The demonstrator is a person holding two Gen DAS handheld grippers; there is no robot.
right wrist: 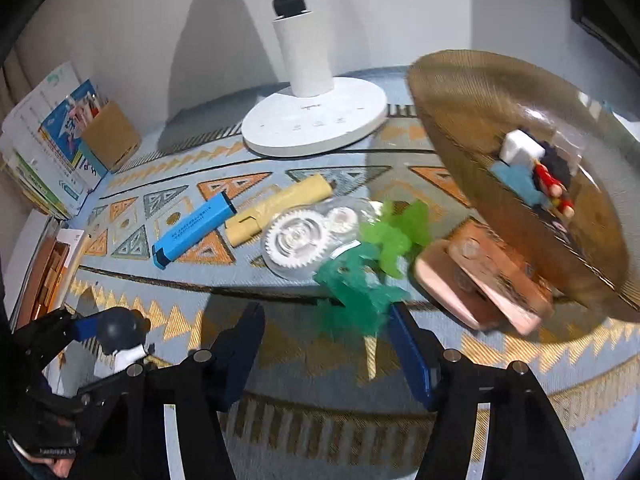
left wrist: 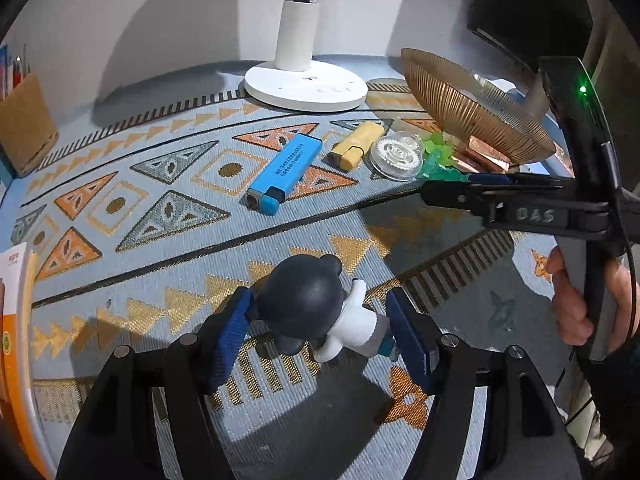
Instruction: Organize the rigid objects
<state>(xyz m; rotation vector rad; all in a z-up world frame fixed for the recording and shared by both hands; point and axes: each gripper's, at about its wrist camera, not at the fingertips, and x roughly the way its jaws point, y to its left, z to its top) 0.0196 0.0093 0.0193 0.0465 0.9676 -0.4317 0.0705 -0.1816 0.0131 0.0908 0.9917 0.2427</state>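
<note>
open patterned mat (left wrist: 132,248) at left; lamp base (left wrist: 306,86) behind; tilted ribbed bowl (left wrist: 472,112) crowding right

Pretty bright overall, light coming from above and a bit behind, so each gripper throws a hard dark shadow onto the patterned surface (left wrist: 168,184) right ahead of its fingers. Left wrist view is sharp. Right wrist view has motion blur: the green toys (right wrist: 372,264) and the gold dish (right wrist: 472,92) beyond them smear. Heavy fisheye bending, black vignette in every corner.
</note>
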